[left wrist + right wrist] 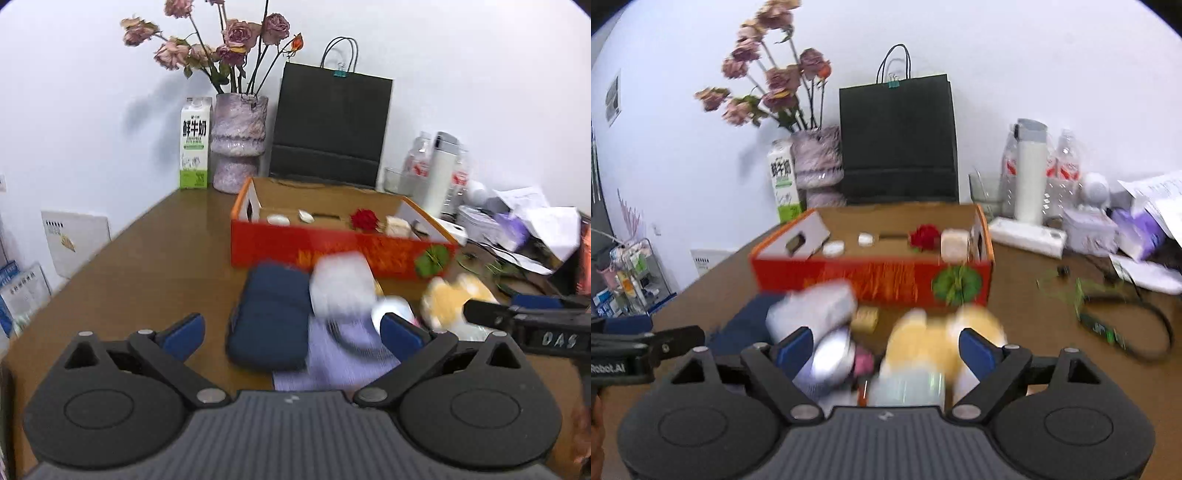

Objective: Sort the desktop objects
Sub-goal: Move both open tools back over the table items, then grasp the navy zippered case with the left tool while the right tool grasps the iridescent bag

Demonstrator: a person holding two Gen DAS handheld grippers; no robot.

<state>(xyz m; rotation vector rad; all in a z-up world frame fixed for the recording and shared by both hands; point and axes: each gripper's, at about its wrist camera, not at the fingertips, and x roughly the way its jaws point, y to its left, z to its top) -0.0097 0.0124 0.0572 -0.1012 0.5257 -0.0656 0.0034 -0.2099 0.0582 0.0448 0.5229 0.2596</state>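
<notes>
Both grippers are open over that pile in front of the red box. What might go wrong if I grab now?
1. The pile is crowded: the navy blue pouch, white packet and lilac cloth overlap, so the left gripper may pinch two.
2. The right gripper straddles the yellow plush toy and a silvery round object; both are blurred, so aim is uncertain.

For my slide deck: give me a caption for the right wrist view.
Open right tongs hover over a yellow plush toy before the red box.

Box (332, 251) on bench (147, 258): pouch (269, 317) and plush toy (454, 299) in front; bag (328, 125), vase (238, 144) and milk carton (194, 144) behind.
</notes>
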